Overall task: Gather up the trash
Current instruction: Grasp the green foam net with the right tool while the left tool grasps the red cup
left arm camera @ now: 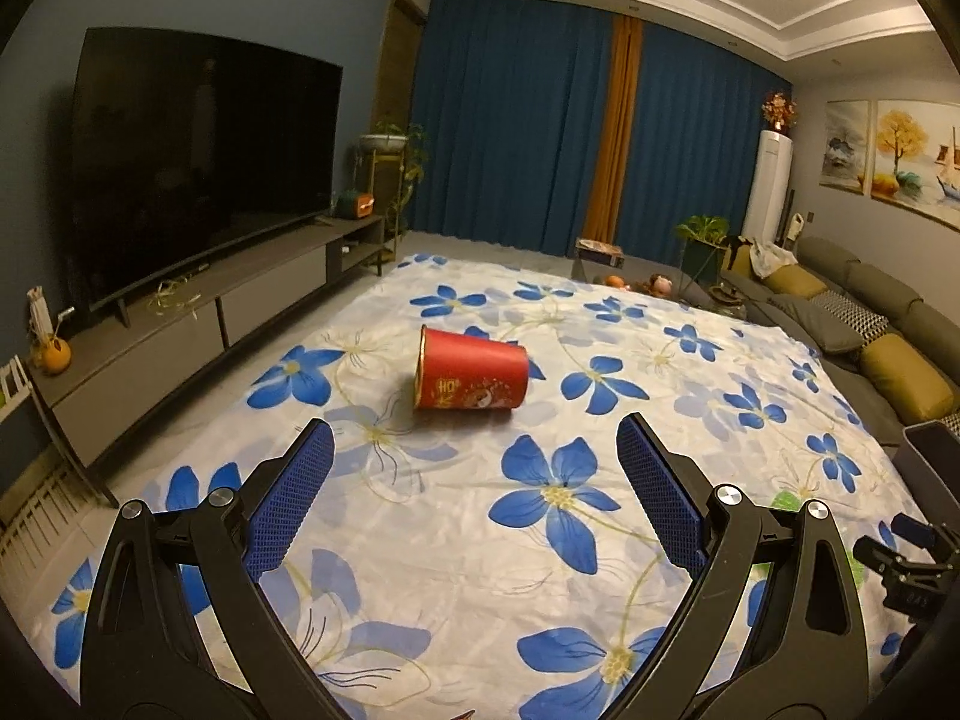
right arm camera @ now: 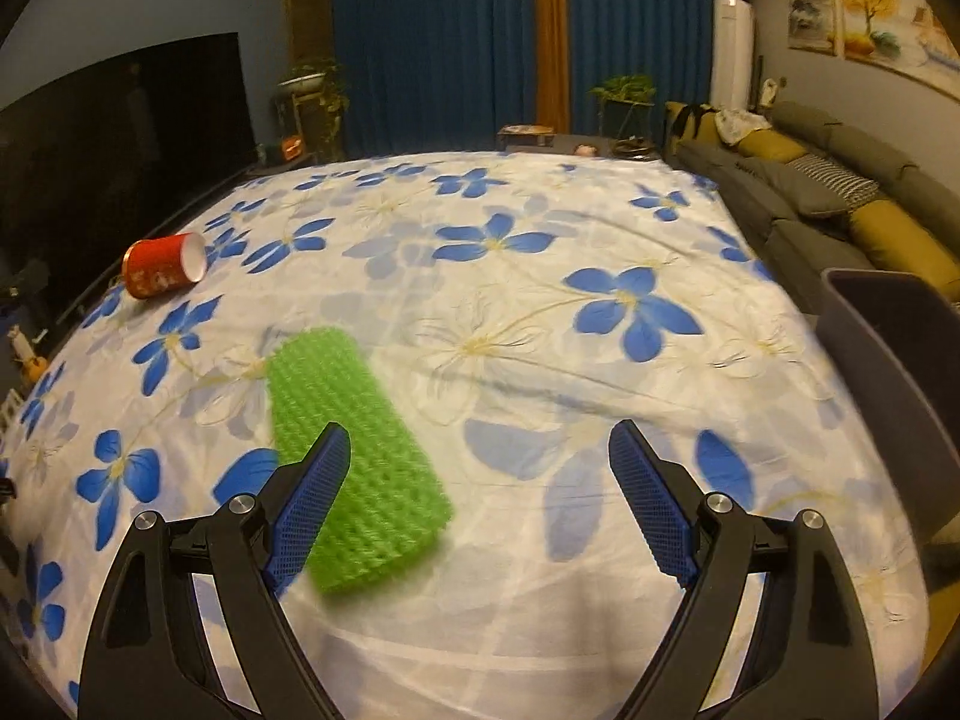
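A red paper cup (left arm camera: 471, 375) lies on its side on the flowered cloth (left arm camera: 600, 372), a little beyond my left gripper (left arm camera: 477, 450), which is open and empty. The cup also shows far left in the right wrist view (right arm camera: 163, 265). A green foam net sleeve (right arm camera: 348, 456) lies flat on the cloth, just ahead and left of my right gripper (right arm camera: 480, 456), which is open and empty; its left finger (right arm camera: 312, 498) overlaps the sleeve in view. A grey bin (right arm camera: 888, 348) stands at the table's right edge.
A TV (left arm camera: 198, 168) on a low cabinet (left arm camera: 198, 330) runs along the left. A sofa with cushions (left arm camera: 870, 324) lies right. Blue curtains (left arm camera: 522, 120), plants and an air conditioner stand at the back. The right gripper's body (left arm camera: 906, 570) shows at the left view's right edge.
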A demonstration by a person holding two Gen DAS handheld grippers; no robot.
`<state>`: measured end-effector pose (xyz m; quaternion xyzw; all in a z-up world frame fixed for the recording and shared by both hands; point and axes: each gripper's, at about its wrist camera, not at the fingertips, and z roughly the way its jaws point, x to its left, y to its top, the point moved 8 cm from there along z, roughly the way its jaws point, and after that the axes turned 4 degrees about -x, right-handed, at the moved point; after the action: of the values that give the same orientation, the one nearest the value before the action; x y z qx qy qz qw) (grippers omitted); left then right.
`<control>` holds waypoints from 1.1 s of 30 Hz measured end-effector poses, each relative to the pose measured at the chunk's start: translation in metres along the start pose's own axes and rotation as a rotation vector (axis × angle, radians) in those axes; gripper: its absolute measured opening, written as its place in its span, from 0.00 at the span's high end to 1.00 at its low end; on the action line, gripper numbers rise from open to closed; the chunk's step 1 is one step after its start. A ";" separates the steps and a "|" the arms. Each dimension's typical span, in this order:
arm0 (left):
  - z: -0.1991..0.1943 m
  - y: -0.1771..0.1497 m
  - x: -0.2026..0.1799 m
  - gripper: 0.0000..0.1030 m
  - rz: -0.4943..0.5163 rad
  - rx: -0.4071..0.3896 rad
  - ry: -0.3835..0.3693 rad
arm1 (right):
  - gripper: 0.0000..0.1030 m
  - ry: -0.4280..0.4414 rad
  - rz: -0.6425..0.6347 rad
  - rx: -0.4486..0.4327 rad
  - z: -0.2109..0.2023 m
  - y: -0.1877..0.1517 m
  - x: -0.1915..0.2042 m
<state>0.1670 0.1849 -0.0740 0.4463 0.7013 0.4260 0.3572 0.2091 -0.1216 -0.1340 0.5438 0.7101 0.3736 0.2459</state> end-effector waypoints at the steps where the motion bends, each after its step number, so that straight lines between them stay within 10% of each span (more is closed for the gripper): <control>1: 0.002 0.000 0.000 0.09 -0.001 0.001 0.001 | 0.17 0.015 -0.008 0.004 0.002 0.000 0.006; 8: 0.018 0.005 0.003 0.09 0.018 0.009 -0.015 | 0.23 0.054 -0.108 0.050 0.021 0.001 0.045; 19: 0.080 0.017 0.036 0.20 -0.037 0.089 -0.098 | 0.81 0.060 -0.149 0.101 0.040 -0.001 0.059; 33: 0.145 0.002 0.040 0.53 -0.039 0.242 -0.234 | 0.83 0.050 -0.099 0.011 0.034 0.027 0.062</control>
<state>0.2816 0.2630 -0.1320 0.5188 0.7097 0.2767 0.3881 0.2328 -0.0503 -0.1296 0.4999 0.7440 0.3707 0.2433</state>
